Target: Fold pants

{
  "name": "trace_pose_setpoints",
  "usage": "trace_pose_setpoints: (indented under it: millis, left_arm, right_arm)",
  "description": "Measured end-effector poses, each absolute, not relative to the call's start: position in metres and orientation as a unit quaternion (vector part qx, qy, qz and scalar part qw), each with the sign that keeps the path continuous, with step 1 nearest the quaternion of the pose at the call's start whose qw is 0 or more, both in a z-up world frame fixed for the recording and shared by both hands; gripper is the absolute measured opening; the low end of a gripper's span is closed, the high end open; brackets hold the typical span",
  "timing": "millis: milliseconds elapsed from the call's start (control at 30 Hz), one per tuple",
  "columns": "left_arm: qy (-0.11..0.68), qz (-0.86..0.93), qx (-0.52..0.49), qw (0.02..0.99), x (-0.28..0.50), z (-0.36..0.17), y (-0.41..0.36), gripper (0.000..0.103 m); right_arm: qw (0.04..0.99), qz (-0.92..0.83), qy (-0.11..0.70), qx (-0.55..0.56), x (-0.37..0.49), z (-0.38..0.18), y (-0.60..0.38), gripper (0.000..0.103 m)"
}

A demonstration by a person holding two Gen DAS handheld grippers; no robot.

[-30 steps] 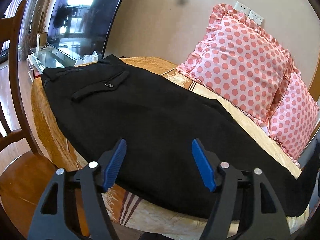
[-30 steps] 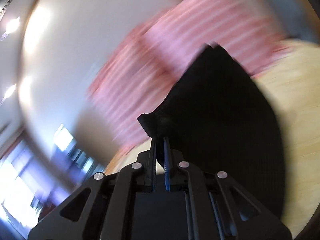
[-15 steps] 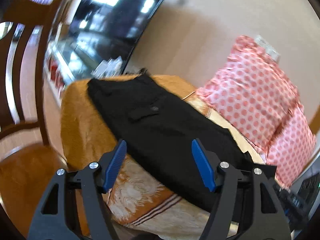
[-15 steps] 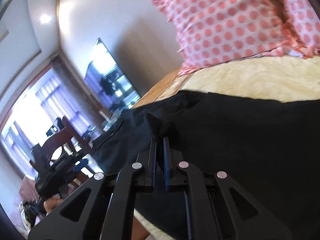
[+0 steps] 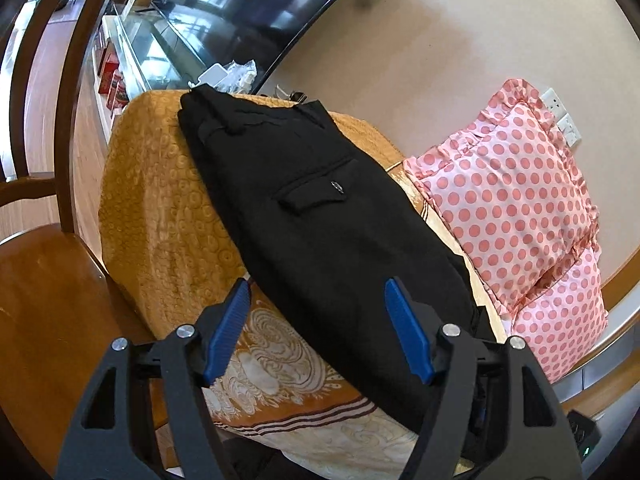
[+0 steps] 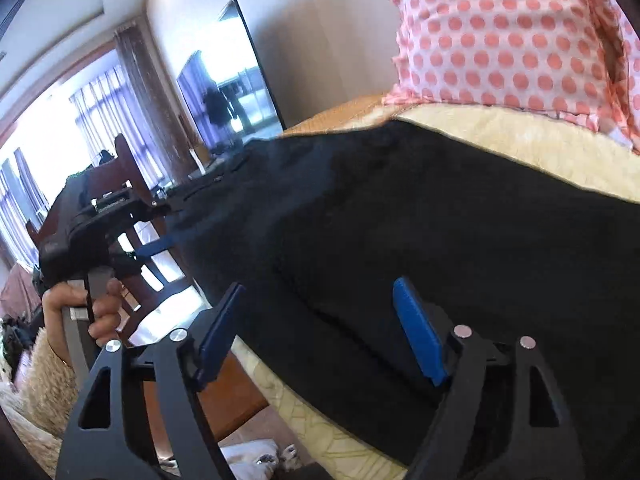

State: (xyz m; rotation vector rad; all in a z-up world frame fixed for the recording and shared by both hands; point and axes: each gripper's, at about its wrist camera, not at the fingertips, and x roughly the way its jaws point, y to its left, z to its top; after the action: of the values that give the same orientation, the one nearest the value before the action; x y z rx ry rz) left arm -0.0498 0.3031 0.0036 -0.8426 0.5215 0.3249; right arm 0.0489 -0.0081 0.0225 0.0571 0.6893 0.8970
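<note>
Black pants [image 5: 320, 216] lie folded lengthwise along a table covered by an orange and cream cloth [image 5: 160, 208], waistband at the far end, a buttoned back pocket [image 5: 316, 192] facing up. My left gripper [image 5: 316, 328] is open and empty, just off the near edge of the pants. In the right wrist view the pants [image 6: 400, 220] fill the middle. My right gripper [image 6: 320, 328] is open and empty, hovering over the near edge of the black fabric. The left gripper also shows in the right wrist view [image 6: 160, 240], held in a hand at the left.
Two pink polka-dot pillows [image 5: 516, 192] lean on the wall along the table's right side. A wooden chair [image 5: 44, 240] stands at the left of the table. A large TV [image 5: 256, 4] and a glass stand are beyond the far end.
My right gripper was shut on a corner of the pants and has let it go; its jaws now stand open. The left gripper has pulled back, staying open.
</note>
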Motion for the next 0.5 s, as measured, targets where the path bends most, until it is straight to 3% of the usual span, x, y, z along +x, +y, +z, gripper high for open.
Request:
trace_pose_setpoints:
  millis: [500]
  left_arm:
    - [0.244,0.194,-0.445,0.840,-0.046,0.004,0.328,0.073]
  right_arm:
    - [0.842,0.431,0.323,0.036,0.056,0.019,-0.008,0.078]
